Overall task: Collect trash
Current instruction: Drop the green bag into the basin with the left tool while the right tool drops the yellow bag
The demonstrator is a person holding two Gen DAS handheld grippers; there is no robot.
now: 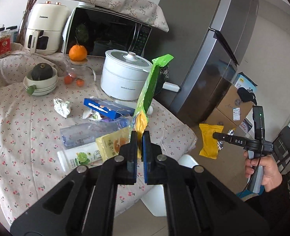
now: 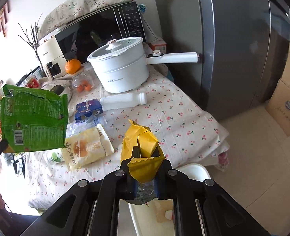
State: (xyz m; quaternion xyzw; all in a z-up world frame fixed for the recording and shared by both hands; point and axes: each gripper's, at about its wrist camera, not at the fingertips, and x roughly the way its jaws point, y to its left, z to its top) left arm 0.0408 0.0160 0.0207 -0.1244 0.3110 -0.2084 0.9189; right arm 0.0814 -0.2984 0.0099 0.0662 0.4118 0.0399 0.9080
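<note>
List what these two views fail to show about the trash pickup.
- White bin: right wrist view, mostly hidden behind the right gripper and its yellow wrapper; how full it is cannot be told.
- Green wrapper: left wrist view, seen edge-on in the left gripper, print unreadable.
- Clear bottle: left wrist view, partly covered by the pale yellow packet.

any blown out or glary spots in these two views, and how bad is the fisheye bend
Right wrist view: the window side at far left is blown out to white, behind the green wrapper; the fridge bows strongly. Left wrist view: lighting is even, the microwave door mirrors the room, the fridge edges curve, and the corners vignette black.
</note>
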